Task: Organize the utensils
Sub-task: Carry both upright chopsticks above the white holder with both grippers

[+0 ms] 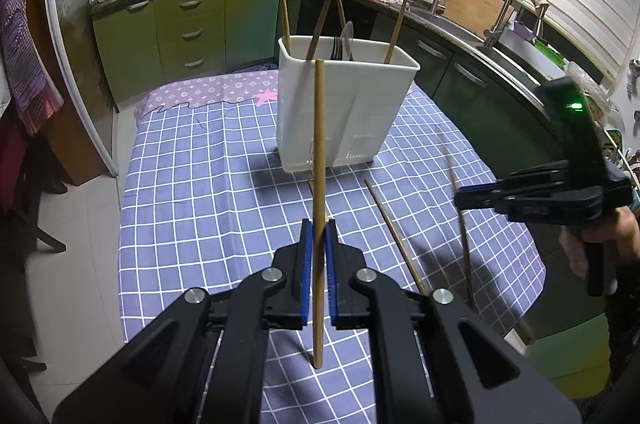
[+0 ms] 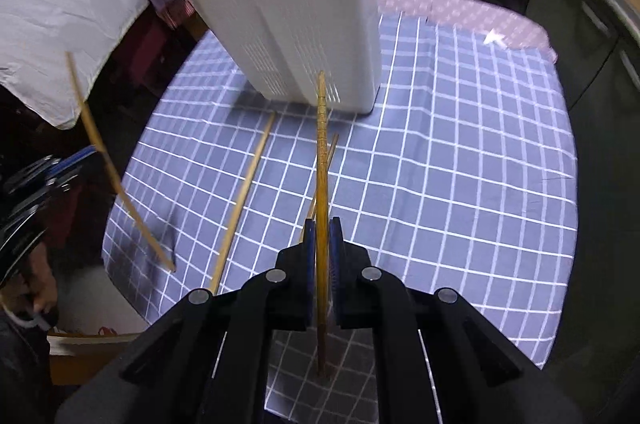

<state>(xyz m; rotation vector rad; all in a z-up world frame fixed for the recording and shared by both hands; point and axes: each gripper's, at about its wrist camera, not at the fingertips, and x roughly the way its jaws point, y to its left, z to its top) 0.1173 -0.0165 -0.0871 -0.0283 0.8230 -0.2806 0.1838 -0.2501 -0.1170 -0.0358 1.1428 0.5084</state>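
Observation:
A white utensil holder [image 1: 344, 104] stands on the checked tablecloth [image 1: 208, 184] and holds several chopsticks, forks and a spoon; it also shows in the right wrist view [image 2: 304, 36]. My left gripper [image 1: 319, 236] is shut on a light wooden chopstick [image 1: 319, 144], held upright above the table. My right gripper [image 2: 322, 236] is shut on a darker ridged chopstick [image 2: 321, 144], pointing toward the holder. In the left wrist view the right gripper [image 1: 464, 200] is at the right with its dark chopstick [image 1: 464, 236]. Loose chopsticks lie on the cloth [image 1: 396, 236], [image 2: 244, 200].
Green kitchen cabinets [image 1: 188, 24] and a counter with woks and a sink run behind and to the right of the table. The table's left edge drops to a tiled floor [image 1: 80, 264]. A white cloth [image 2: 60, 16] hangs at left in the right wrist view.

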